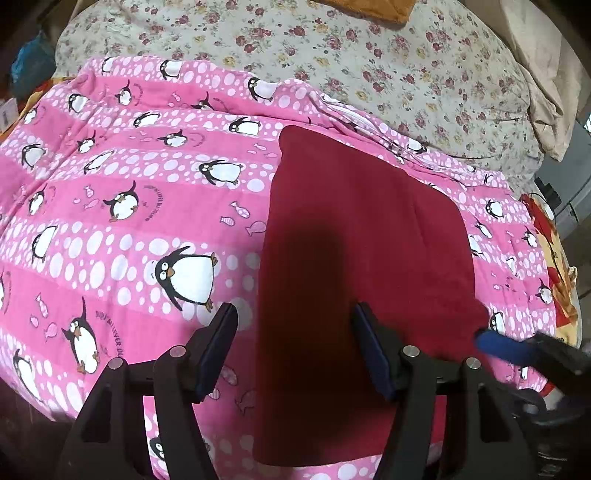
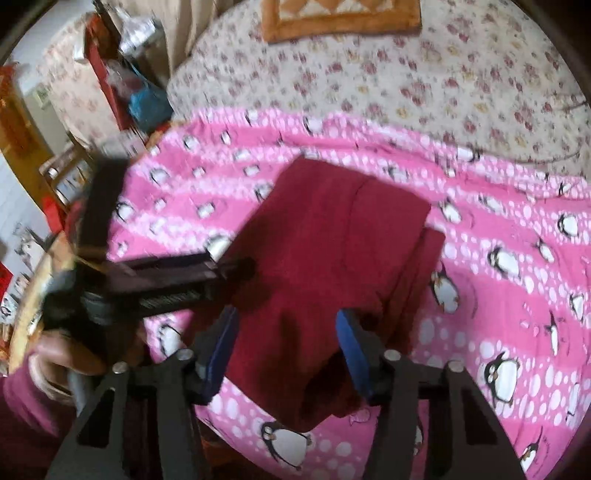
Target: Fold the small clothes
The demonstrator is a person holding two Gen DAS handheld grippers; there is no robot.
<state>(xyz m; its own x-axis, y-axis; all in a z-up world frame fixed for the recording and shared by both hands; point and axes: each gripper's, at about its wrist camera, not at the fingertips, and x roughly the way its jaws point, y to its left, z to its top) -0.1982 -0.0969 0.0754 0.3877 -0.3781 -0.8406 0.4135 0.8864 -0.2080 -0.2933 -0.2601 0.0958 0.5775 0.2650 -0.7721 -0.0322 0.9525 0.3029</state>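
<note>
**A:** What do we see on the bed?

**B:** We see a dark red cloth point(image 1: 365, 266) lying on a pink penguin blanket point(image 1: 129, 206). The cloth is folded into a long shape. Past the blanket we see a sheet point(image 1: 388, 62) with little flowers.

**A:** Where is our left gripper point(image 1: 295, 347)?

**B:** It hangs over the near end of the cloth. Its jaws are wide apart and hold nothing. One finger is over the pink blanket, and the other is over the red cloth.

**A:** And our right gripper point(image 2: 286, 347)?

**B:** Its jaws are wide apart too. The near part of the cloth point(image 2: 325, 266) sits between the two blue pads point(image 2: 354, 354). We cannot tell if the pads touch it. In the left view we see its blue tip point(image 1: 498, 343) by the cloth's right edge.

**A:** Does the cloth look the same from the right side?

**B:** That view is blurry. We see one layer on top of another, and a strip of the lower layer peeks out on the right. The left gripper point(image 2: 166, 280) comes in from the left, with its tip at the cloth's left edge.

**A:** Anything else?

**B:** An orange mat point(image 2: 340, 16) lies at the far end of the sheet.
</note>
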